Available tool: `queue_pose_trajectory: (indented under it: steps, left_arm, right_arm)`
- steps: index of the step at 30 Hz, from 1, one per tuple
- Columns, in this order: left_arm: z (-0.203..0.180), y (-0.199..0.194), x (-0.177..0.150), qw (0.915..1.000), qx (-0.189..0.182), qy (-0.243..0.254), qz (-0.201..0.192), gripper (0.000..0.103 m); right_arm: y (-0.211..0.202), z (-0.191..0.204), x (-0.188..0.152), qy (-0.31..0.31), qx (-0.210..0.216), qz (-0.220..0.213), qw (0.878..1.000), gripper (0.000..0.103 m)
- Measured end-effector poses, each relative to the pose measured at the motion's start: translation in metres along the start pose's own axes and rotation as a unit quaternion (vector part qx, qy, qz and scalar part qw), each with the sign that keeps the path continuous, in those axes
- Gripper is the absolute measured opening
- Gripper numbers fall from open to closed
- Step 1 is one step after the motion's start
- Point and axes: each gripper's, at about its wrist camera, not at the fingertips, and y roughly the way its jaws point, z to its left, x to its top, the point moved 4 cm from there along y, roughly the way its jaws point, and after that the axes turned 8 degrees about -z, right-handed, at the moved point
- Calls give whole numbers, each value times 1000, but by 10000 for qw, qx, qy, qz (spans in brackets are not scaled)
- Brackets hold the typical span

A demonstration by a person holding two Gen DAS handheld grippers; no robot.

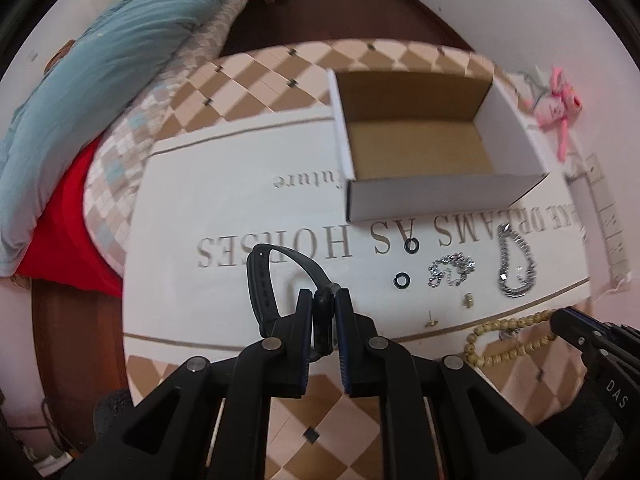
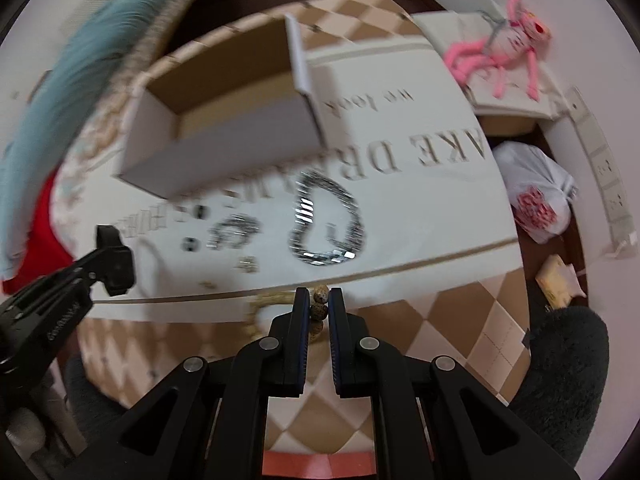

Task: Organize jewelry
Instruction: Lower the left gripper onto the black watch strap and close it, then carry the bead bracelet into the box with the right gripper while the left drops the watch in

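Note:
My left gripper (image 1: 323, 294) is shut on a black smartwatch (image 1: 322, 312) whose strap (image 1: 262, 280) loops up to the left above the white printed mat (image 1: 224, 208). An open white cardboard box (image 1: 420, 148) stands on the mat ahead. Two black rings (image 1: 401, 280), a small silver chain (image 1: 450, 270), a thick silver chain bracelet (image 1: 516, 264) and small gold earrings (image 1: 468, 300) lie on the mat. My right gripper (image 2: 319, 294) is shut on a tan wooden bead bracelet (image 2: 320, 308), whose beads (image 1: 504, 338) trail at the mat's near edge. The left gripper with the watch (image 2: 114, 264) shows in the right wrist view.
A pink plush toy (image 2: 508, 48) lies on a white bag at the back right. The checkered round table (image 1: 320, 412) carries the mat. A blue quilt and red cloth (image 1: 80, 92) lie on a bed to the left. A white plastic bag (image 2: 536, 192) sits on the floor right.

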Motion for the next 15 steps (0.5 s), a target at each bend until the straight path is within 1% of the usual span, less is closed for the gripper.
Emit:
queue_pose_trajectory:
  steps: [5, 8, 12, 15]
  left_arm:
    - [20, -35, 10, 9992, -182, -301, -204, 9]
    - [28, -52, 20, 9981, -317, -429, -322, 9]
    - [31, -65, 43, 9962, -486, -541, -489, 9]
    - [27, -67, 67, 9950, -628, -524, -573, 9]
  right_arm:
    - [-37, 26, 13, -256, 421, -288, 9984, 10]
    - [-57, 34, 28, -323, 672, -446, 9962, 10]
    - [-83, 44, 58, -439, 959, -691, 9920, 10]
    - [-99, 52, 84, -539, 1062, -915, 9887, 10]
